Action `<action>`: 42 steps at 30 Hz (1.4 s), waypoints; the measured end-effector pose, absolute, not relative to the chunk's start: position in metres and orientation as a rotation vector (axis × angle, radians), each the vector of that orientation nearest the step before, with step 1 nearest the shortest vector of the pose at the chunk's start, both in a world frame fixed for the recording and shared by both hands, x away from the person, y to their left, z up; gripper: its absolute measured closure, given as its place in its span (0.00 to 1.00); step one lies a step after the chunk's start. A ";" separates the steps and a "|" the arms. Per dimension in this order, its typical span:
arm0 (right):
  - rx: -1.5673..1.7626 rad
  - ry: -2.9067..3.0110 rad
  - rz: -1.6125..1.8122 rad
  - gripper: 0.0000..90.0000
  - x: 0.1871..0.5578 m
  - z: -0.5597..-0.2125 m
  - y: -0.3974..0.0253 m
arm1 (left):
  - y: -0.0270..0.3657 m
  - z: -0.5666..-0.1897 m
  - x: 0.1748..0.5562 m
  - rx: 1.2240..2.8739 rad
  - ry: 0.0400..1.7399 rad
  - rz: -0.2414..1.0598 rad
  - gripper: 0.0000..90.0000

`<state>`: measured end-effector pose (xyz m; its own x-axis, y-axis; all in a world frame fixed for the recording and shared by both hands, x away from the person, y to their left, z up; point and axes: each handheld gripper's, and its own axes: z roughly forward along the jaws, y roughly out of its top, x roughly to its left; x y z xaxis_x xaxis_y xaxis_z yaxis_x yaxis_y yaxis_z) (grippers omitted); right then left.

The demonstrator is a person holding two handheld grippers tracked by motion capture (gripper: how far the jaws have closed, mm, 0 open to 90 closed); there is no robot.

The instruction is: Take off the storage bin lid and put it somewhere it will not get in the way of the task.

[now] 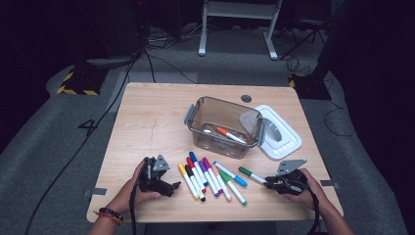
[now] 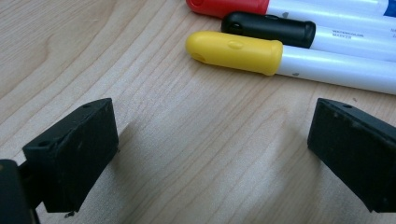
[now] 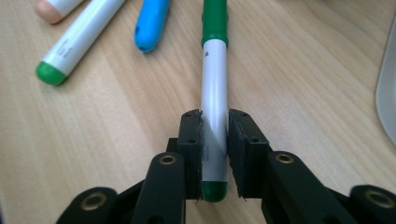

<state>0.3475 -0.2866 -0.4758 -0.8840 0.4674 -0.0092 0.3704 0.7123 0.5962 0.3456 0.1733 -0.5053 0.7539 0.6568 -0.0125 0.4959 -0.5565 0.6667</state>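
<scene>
Several markers lie in a row on the wooden table point(image 1: 147, 122) near its front edge. My right gripper point(image 3: 215, 154) point(image 1: 270, 181) is shut on a green-capped marker point(image 3: 214, 93) point(image 1: 250, 174), clamping its white barrel near the tail end. My left gripper point(image 2: 210, 154) point(image 1: 169, 185) rests open on the table, nothing between its jaws. Just beyond it lie the yellow marker point(image 2: 238, 51) point(image 1: 186, 177), the black marker point(image 2: 271, 29) and the red marker point(image 2: 229, 6). A clear plastic bin point(image 1: 222, 128) behind the row holds an orange marker point(image 1: 229, 134).
The bin's white lid point(image 1: 279, 132) lies on the table to the right of the bin. A blue marker point(image 3: 152, 25), a light-green marker point(image 3: 70, 46) and a peach-capped one point(image 3: 53, 8) lie left of the held marker. Cables and stands cover the floor behind the table.
</scene>
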 end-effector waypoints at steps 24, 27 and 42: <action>0.606 2.733 0.937 0.83 0.373 -0.484 -0.239 | 0.173 -0.505 0.346 2.280 0.857 0.310 0.02; 0.607 2.725 0.973 0.83 0.370 -0.481 -0.243 | 0.173 -0.505 0.346 2.279 0.857 0.309 0.02; 0.731 2.491 1.180 0.83 0.361 -0.441 -0.303 | 0.173 -0.506 0.346 2.278 0.861 0.308 0.02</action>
<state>0.3608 -0.3025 -0.4405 -0.8294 0.5570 -0.0425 0.3200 0.5361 0.7811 0.3463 0.1728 -0.5055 0.7540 0.6567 -0.0161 0.4974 -0.5548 0.6669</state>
